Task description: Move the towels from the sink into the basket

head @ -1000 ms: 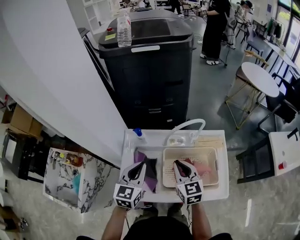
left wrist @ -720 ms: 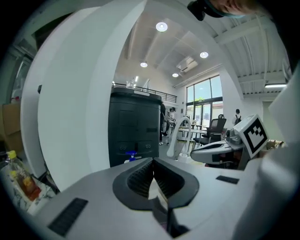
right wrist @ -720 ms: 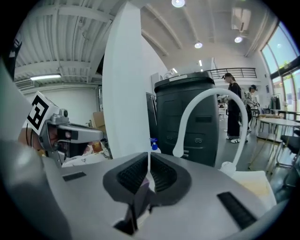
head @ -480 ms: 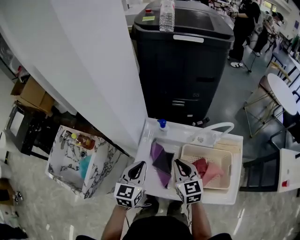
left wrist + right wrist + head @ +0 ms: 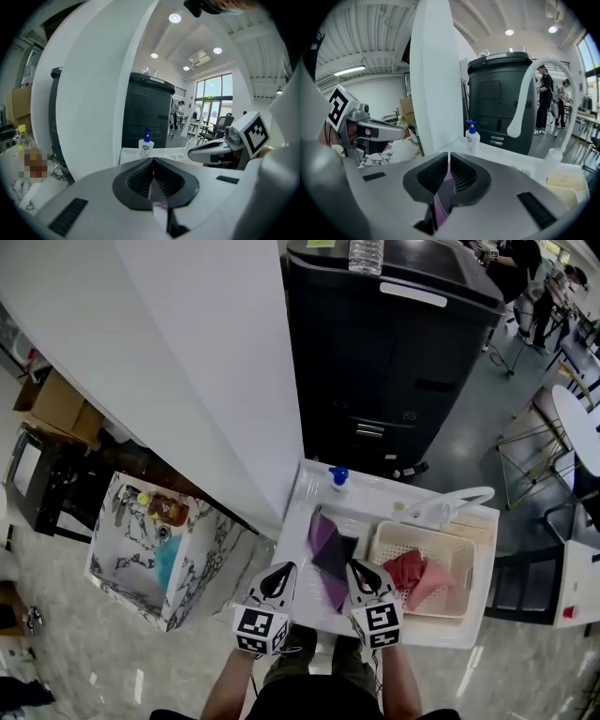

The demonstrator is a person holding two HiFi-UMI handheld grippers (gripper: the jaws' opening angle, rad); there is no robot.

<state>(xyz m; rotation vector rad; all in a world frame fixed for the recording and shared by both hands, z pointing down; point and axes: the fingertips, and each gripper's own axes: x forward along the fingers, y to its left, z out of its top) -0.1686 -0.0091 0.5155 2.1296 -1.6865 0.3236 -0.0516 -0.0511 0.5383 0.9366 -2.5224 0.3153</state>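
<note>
A purple towel [image 5: 328, 557] hangs spread over the white sink [image 5: 298, 532], between my two grippers. My left gripper [image 5: 282, 574] is shut with a thin strip of that towel [image 5: 160, 209] showing under its jaws. My right gripper [image 5: 360, 571] is shut on the same towel [image 5: 442, 199], whose purple cloth runs down through the jaws. Right of the sink stands the beige basket [image 5: 421, 530]. Inside it lie a red and a pink towel [image 5: 416, 574]. In the gripper views the jaw tips meet, left [image 5: 152, 160] and right [image 5: 448, 156].
A white faucet [image 5: 460, 500] arches behind the basket, and a blue-capped soap bottle [image 5: 337, 476] stands at the sink's back. A tall black machine [image 5: 394, 352] and a white wall [image 5: 216, 362] rise beyond. A marble-patterned box [image 5: 155, 549] sits on the floor at left.
The purple towel has come up out of the sink and spread between both grippers. The head view has swung, so the sink and basket sit further right.
</note>
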